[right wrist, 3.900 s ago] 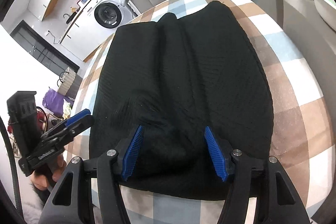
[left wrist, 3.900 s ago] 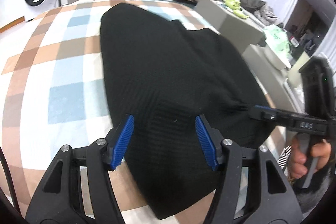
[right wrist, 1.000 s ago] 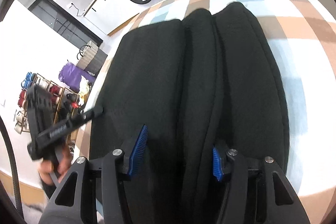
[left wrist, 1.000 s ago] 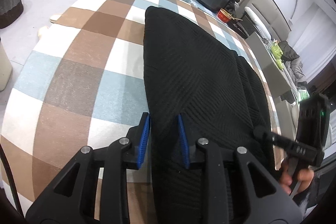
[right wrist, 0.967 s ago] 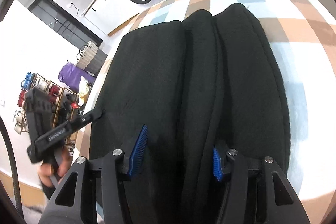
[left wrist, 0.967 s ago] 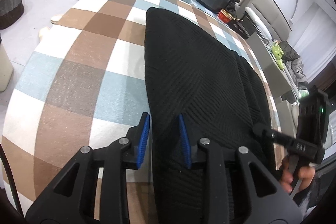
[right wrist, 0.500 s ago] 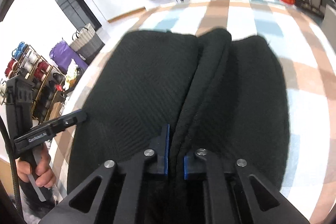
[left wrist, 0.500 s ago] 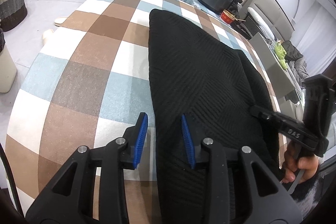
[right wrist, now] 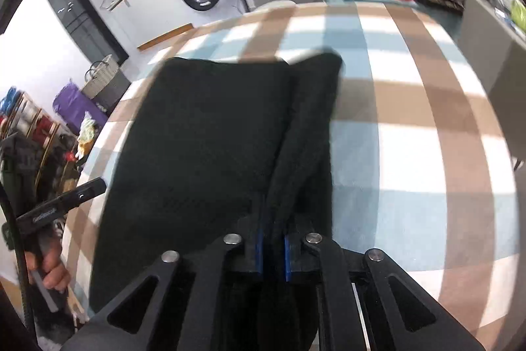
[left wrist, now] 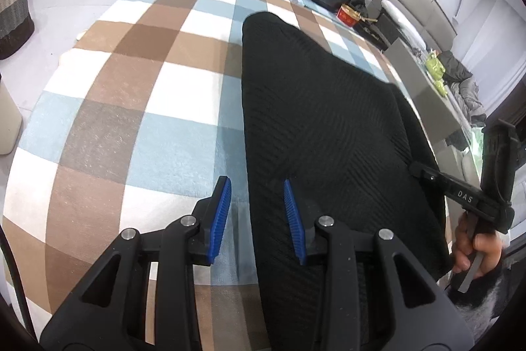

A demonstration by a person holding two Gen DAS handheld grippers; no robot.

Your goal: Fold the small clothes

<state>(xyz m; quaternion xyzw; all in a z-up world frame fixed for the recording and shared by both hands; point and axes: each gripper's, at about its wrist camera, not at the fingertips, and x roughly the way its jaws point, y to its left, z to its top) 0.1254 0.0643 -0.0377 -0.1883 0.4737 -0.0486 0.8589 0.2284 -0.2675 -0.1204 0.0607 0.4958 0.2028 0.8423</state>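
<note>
**Right gripper pinches the fold**

The black garment (left wrist: 328, 134) lies on the checked cloth (left wrist: 138, 94). Only the right wrist view shows the right gripper (right wrist: 270, 247) clenched on its raised right edge. The left gripper (left wrist: 256, 217), fingers apart, straddles the garment's left edge.

Left gripper (left wrist: 258, 216) jaws apart; right gripper (right wrist: 271, 247) jaws pinched nearly together.
</note>
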